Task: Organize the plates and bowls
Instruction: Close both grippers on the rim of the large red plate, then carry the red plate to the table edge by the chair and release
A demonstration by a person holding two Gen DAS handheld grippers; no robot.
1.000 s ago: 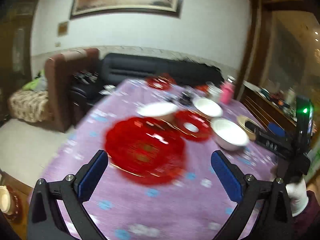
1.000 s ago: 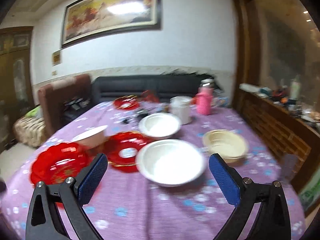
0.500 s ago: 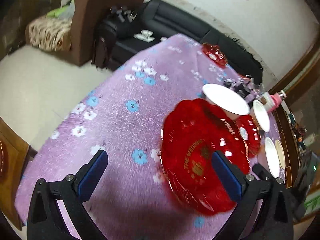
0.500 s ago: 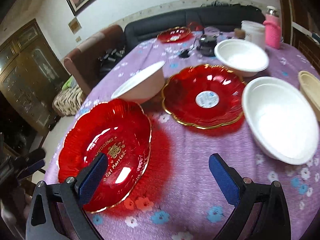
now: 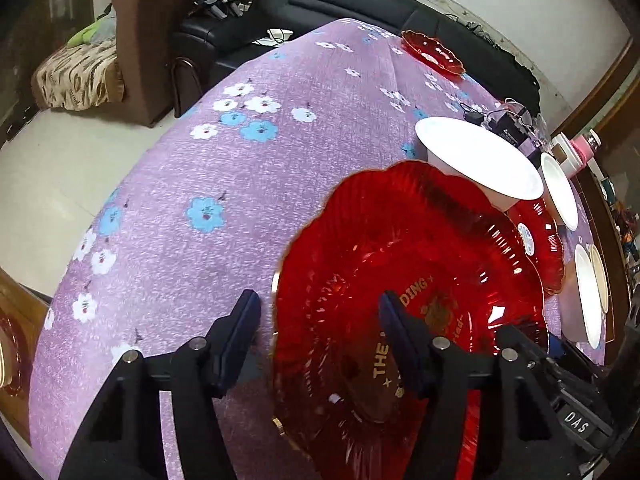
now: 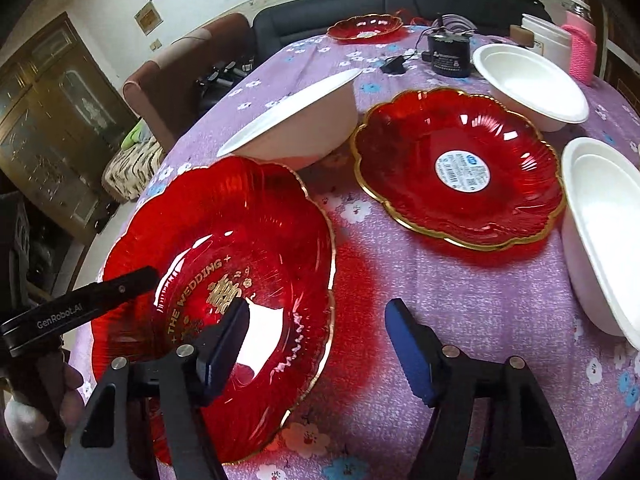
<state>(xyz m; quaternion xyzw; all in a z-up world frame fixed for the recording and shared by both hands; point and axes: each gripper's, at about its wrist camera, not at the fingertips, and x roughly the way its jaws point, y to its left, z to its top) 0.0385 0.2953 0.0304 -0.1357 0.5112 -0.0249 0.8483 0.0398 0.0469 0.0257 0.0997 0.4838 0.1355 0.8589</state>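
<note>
A large red plate (image 5: pixel 400 280) with a gold rim and gold lettering lies on the purple flowered tablecloth (image 5: pixel 240 160). My left gripper (image 5: pixel 320 336) straddles its left rim, one finger on the cloth side and one over the plate. The jaws are closing and the pads stand clear of the rim. My right gripper (image 6: pixel 318 346) straddles the right rim of the same plate (image 6: pixel 216 264). Its jaws are also closing, with a gap on both sides. One left finger (image 6: pixel 120 292) shows over the plate's left edge. A white bowl (image 6: pixel 296 120) leans tilted at the plate's far edge.
A second red plate (image 6: pixel 456 168) with a round sticker lies to the right, flanked by two white bowls (image 6: pixel 528 84) (image 6: pixel 600 240). A third red plate (image 6: pixel 364 26), a black device (image 6: pixel 448 54) and a pink bottle (image 6: pixel 580 52) stand at the far end. Sofa and armchair lie beyond.
Both grippers have come down and tipped toward the large red plate. Their jaws have narrowed from wide open, and the plate's rim now sits between each pair.
</note>
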